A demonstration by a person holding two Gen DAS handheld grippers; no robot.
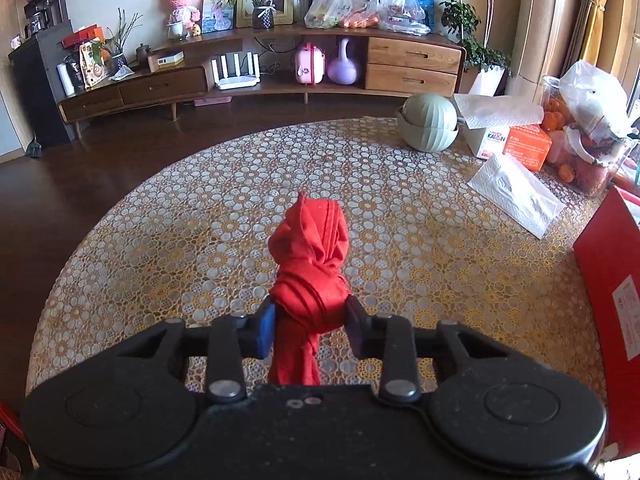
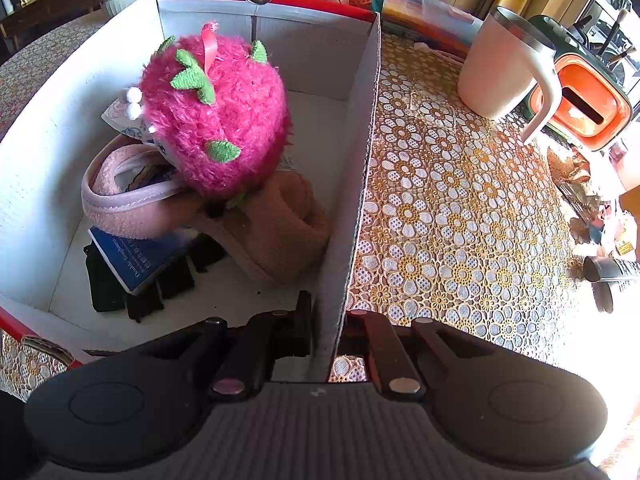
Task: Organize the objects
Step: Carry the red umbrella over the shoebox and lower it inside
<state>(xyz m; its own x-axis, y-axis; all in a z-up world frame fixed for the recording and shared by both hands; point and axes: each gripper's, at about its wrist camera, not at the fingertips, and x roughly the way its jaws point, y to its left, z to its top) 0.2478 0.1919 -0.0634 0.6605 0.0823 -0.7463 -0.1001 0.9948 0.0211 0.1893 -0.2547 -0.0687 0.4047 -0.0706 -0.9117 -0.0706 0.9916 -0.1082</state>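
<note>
the left gripper point(image 1: 310, 322) clenched a knotted red cloth point(image 1: 308, 264) lengthwise ahead, the red box point(image 1: 608, 264) to its right, its wall point(image 2: 352, 200) pinched by the right gripper point(image 2: 326, 332).

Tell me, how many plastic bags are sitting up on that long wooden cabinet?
2. One plastic bag sits near the middle of the cabinet top, and the other bag is just to its right. More could be hidden behind them.
</note>
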